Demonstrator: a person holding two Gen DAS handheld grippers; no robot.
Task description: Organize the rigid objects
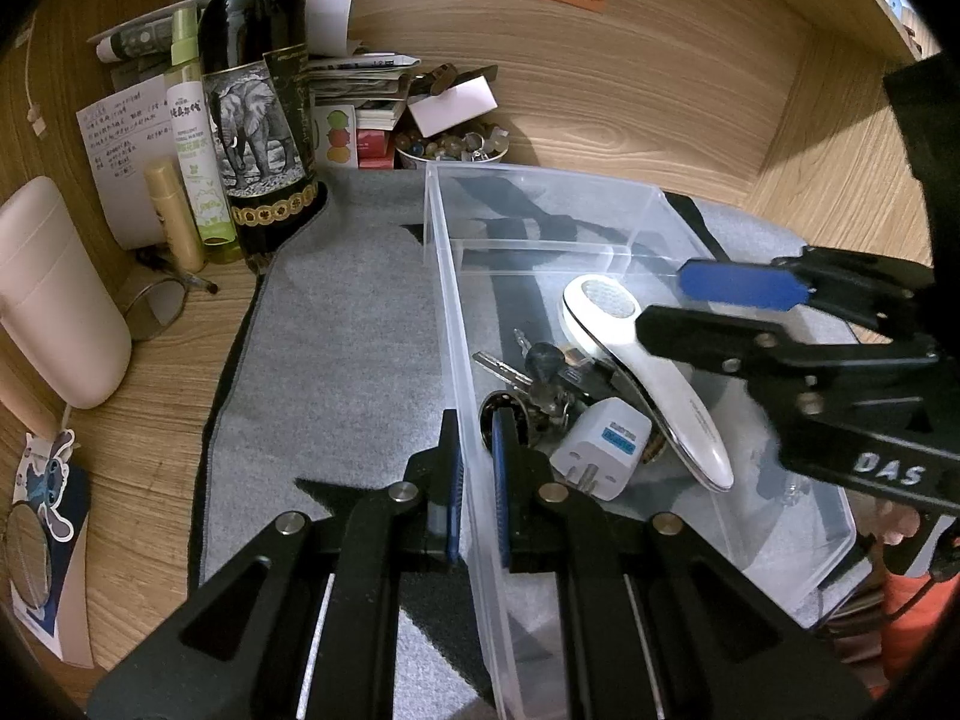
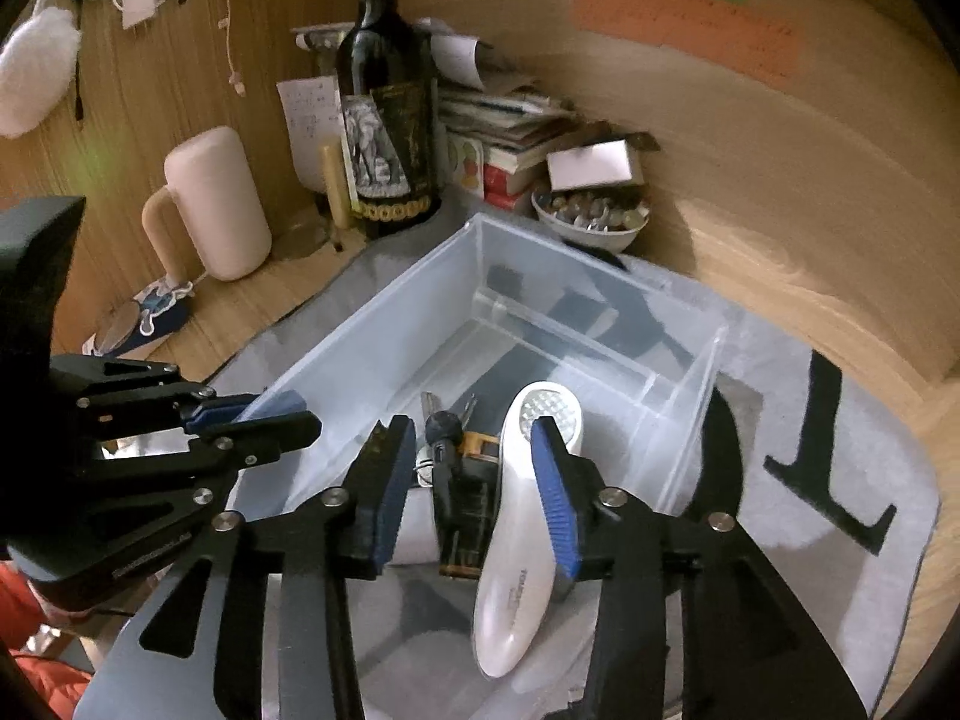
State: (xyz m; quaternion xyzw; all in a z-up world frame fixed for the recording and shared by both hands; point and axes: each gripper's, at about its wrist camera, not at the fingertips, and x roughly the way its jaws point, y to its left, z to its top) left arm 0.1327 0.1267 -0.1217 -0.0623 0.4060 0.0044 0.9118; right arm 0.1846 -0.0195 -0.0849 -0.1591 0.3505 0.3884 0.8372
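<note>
A clear plastic bin [image 1: 606,210] with a divider sits on a grey mat [image 1: 336,324]. Inside lie a white handheld device [image 1: 660,384], a bunch of keys [image 1: 540,372] and a white plug adapter [image 1: 603,447]. My left gripper [image 1: 477,468] is shut on the bin's left wall. My right gripper [image 2: 468,480] is open, hovering over the bin above the white device [image 2: 516,534] and the keys [image 2: 447,438]; it holds nothing. In the left wrist view the right gripper [image 1: 690,294] reaches in from the right. The left gripper [image 2: 282,411] also shows in the right wrist view, on the bin [image 2: 540,276] wall.
A dark wine bottle [image 1: 258,96], a spray bottle [image 1: 192,138], a pink mug [image 1: 54,294], stacked papers and books [image 1: 354,78] and a bowl of small stones [image 1: 456,144] stand at the back by the wooden wall. A small round mirror [image 1: 27,558] lies at left.
</note>
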